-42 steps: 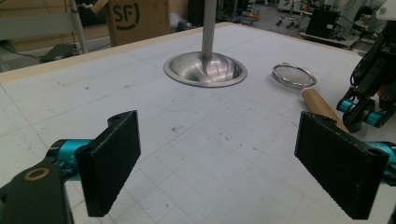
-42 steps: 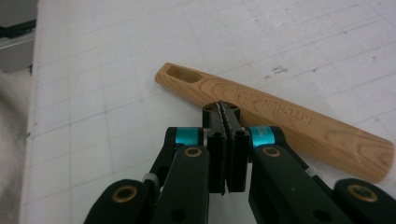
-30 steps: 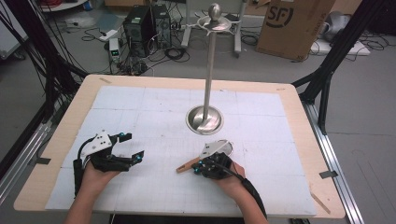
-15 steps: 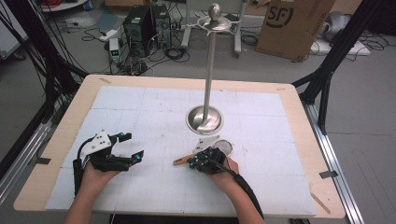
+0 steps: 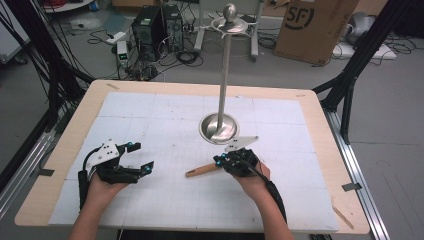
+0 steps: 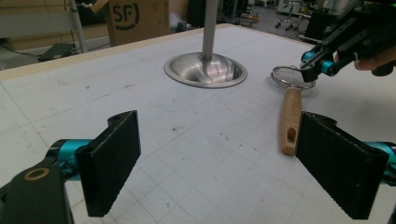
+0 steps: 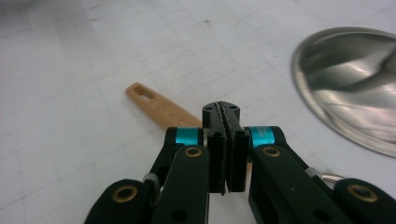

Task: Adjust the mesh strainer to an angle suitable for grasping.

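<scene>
— Two questions first: where is the piece, and what has hold of it?

— The wooden-handled utensil (image 5: pixel 202 170) lies on the table (image 5: pixel 75 131), near the middle and just on the near side of the stand (image 5: pixel 223 75). Your right tool (image 5: pixel 220 161) is pressed together and looks to be pinching the thin wire ring (image 6: pixel 292 77) at the utensil's end. The handle points left. Your left tool (image 5: pixel 142 155) is spread wide with nothing in it, well off to the left.

— How do I lift it well?

— Wire is a thin hold, so the handle will probably swing down. Raise it slowly and let it hang plumb before you head for the hooks (image 5: pixel 229 23) at the top of the stand.

— What stands in the way?

— The stand's pole rises just beyond your hand, and its dished base (image 5: pixel 219 128) sits near the ring. Come up on the near side, clear of both. The cardboard box (image 5: pixel 312 25) is well beyond the table.
</scene>
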{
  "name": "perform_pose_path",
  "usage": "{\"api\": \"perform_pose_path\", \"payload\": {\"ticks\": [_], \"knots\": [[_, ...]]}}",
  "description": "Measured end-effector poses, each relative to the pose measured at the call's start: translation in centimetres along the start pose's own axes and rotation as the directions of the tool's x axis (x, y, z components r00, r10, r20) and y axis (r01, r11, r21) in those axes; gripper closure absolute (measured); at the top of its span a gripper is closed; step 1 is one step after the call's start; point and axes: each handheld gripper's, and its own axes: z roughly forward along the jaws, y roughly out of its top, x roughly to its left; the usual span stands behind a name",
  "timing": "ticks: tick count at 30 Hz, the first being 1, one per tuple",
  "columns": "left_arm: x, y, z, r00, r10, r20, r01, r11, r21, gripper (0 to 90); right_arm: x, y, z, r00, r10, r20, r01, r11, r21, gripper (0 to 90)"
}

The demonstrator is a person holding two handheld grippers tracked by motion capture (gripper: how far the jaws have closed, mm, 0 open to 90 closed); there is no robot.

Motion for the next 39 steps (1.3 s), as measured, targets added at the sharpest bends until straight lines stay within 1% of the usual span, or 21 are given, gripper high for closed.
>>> {"api": "perform_pose_path", "payload": {"ticks": [1, 2, 4, 5, 7, 10, 12, 13, 17, 21, 23, 25, 26, 28, 29, 30, 33, 35, 36, 37, 39], "knots": [[0.0, 0.0, 0.0, 1.0000, 0.002, -0.001, -0.002, 1.0000, 0.001, 14.9, 0.0, 0.0, 0.0, 1.0000, 0.000, 0.000, 0.000, 1.000, 0.000, 89.4], [-0.1, 0.0, 0.1, 1.0000, -0.001, 0.002, 0.001, 1.0000, 0.001, 14.9, -0.3, 0.0, -0.1, 0.9998, 0.014, 0.013, -0.014, 1.000, 0.001, 89.4], [-0.1, 0.0, 0.1, 1.0000, -0.001, 0.001, 0.001, 1.0000, 0.001, 14.9, -0.9, -0.1, 0.0, 0.9993, 0.022, 0.030, -0.022, 1.000, 0.007, 89.4], [-0.1, 0.0, 0.1, 1.0000, 0.001, 0.002, -0.001, 1.0000, 0.002, 14.9, -1.5, -0.3, 0.4, 0.9980, 0.033, 0.054, -0.034, 0.999, 0.019, 89.5], [0.0, 0.0, 0.0, 1.0000, 0.001, 0.000, -0.001, 1.0000, 0.000, 14.9, -1.7, -0.4, 0.6, 0.9975, 0.041, 0.058, -0.043, 0.999, 0.026, 89.4], [0.0, 0.0, 0.0, 1.0000, -0.002, 0.000, 0.002, 1.0000, 0.000, 14.9, -2.2, -0.7, 1.4, 0.9957, 0.047, 0.080, -0.053, 0.996, 0.070, 89.4], [0.0, 0.0, 0.0, 1.0000, -0.002, -0.001, 0.002, 1.0000, 0.000, 14.9, -2.4, -0.9, 1.7, 0.9947, 0.047, 0.091, -0.055, 0.995, 0.086, 89.4], [0.0, 0.0, 0.0, 1.0000, 0.000, 0.001, 0.000, 1.0000, 0.000, 14.9, -2.5, -1.1, 1.9, 0.9929, 0.062, 0.102, -0.073, 0.992, 0.102, 89.4], [0.0, 0.0, -0.1, 1.0000, -0.003, 0.002, 0.003, 1.0000, -0.003, 14.9, -2.6, -1.3, 2.0, 0.9924, 0.067, 0.103, -0.079, 0.990, 0.119, 89.4], [0.0, 0.0, -0.1, 1.0000, 0.001, 0.000, -0.001, 1.0000, -0.003, 14.9, -2.4, -1.3, 1.8, 0.9930, 0.054, 0.104, -0.068, 0.989, 0.128, 89.4], [0.0, 0.0, -0.1, 1.0000, -0.001, -0.001, 0.001, 1.0000, -0.003, 14.9, -2.4, -1.7, 1.6, 0.9929, 0.058, 0.104, -0.071, 0.989, 0.132, 89.4], [0.0, 0.0, -0.2, 1.0000, 0.002, 0.001, -0.002, 1.0000, -0.002, 14.9, -2.6, -2.2, 1.1, 0.9915, 0.083, 0.100, -0.095, 0.989, 0.116, 89.4], [0.0, 0.0, -0.1, 1.0000, -0.002, 0.002, 0.002, 1.0000, -0.003, 14.9, -2.8, -2.7, 0.5, 0.9899, 0.100, 0.100, -0.111, 0.988, 0.105, 89.4], [-0.1, 0.0, -0.1, 1.0000, -0.001, 0.003, 0.001, 1.0000, -0.001, 14.9, -2.9, -3.0, 0.2, 0.9890, 0.109, 0.100, -0.119, 0.988, 0.099, 89.4], [-0.1, 0.0, -0.1, 1.0000, -0.001, 0.002, 0.001, 1.0000, 0.001, 14.9, -3.0, -3.6, -0.5, 0.9873, 0.122, 0.102, -0.132, 0.987, 0.093, 89.4], [-0.1, -0.1, -0.1, 1.0000, 0.002, 0.000, -0.002, 1.0000, 0.003, 14.9, -3.0, -3.6, -0.5, 0.9873, 0.122, 0.102, -0.132, 0.987, 0.093, 89.4], [-0.1, -0.1, 0.0, 1.0000, 0.001, 0.001, -0.001, 1.0000, 0.008, 14.9, -3.1, -4.3, -1.5, 0.9849, 0.130, 0.114, -0.141, 0.985, 0.095, 89.4], [-0.1, -0.1, 0.0, 1.0000, 0.004, 0.001, -0.004, 1.0000, 0.008, 14.9, -3.0, -4.7, -2.0, 0.9842, 0.126, 0.124, -0.138, 0.986, 0.095, 89.4], [-0.1, -0.1, 0.0, 1.0000, 0.005, 0.000, -0.005, 0.9999, 0.009, 14.9, -3.0, -4.9, -2.3, 0.9837, 0.130, 0.124, -0.143, 0.985, 0.098, 89.4], [-0.2, -0.1, 0.0, 1.0000, 0.000, 0.002, 0.000, 1.0000, 0.008, 14.9, -3.0, -5.1, -2.6, 0.9843, 0.123, 0.126, -0.136, 0.986, 0.097, 89.4], [-0.1, -0.1, 0.0, 1.0000, 0.006, 0.000, -0.006, 0.9999, 0.010, 14.9, -2.9, -5.6, -3.1, 0.9826, 0.131, 0.132, -0.144, 0.985, 0.096, 89.4]]}}
